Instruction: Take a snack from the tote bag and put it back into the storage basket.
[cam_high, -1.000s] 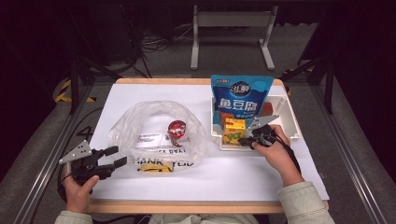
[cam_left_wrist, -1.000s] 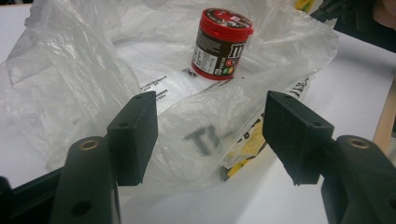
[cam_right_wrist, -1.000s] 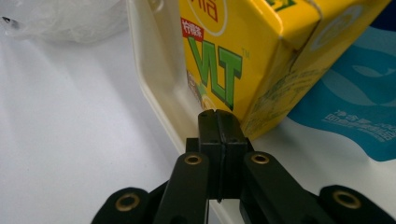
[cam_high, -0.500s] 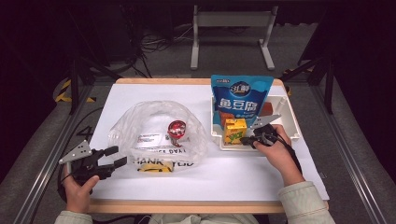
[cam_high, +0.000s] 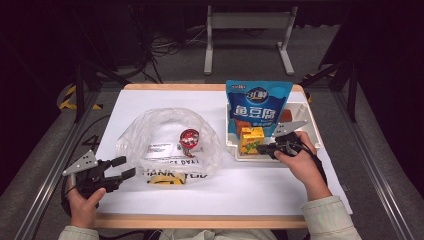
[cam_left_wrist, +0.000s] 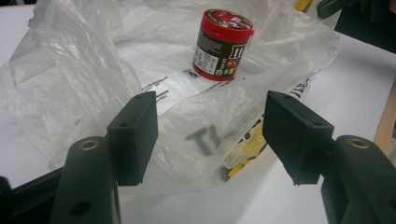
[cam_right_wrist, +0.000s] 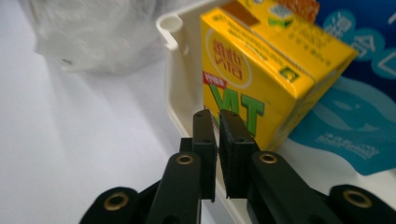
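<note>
A clear plastic bag (cam_high: 150, 130) lies on the white table cover with a red-lidded candy jar (cam_high: 189, 139) inside it. My left gripper (cam_high: 125, 167) rests open at the bag's near left edge. In the left gripper view the bag (cam_left_wrist: 70, 70) and the jar (cam_left_wrist: 222, 44) lie beyond my left gripper (cam_left_wrist: 210, 135). A white tray (cam_high: 312, 130) holds a yellow drink carton (cam_high: 251, 140) and a blue pouch (cam_high: 257, 105). My right gripper (cam_high: 263, 148) pinches the tray's near wall beside the carton. Its jaws have just been opening slightly, the wall (cam_right_wrist: 170, 28) still between them, close to the carton (cam_right_wrist: 252, 70).
The wooden table edge (cam_high: 200, 221) runs along the front. Metal rails flank both sides, and a grey stand (cam_high: 247, 30) is behind the table. Bare white cover lies between the bag and the front edge. The blue pouch (cam_right_wrist: 355, 116) leans behind the carton.
The right hand shifted slightly at the tray's near wall. The left hand and the bag have not moved.
</note>
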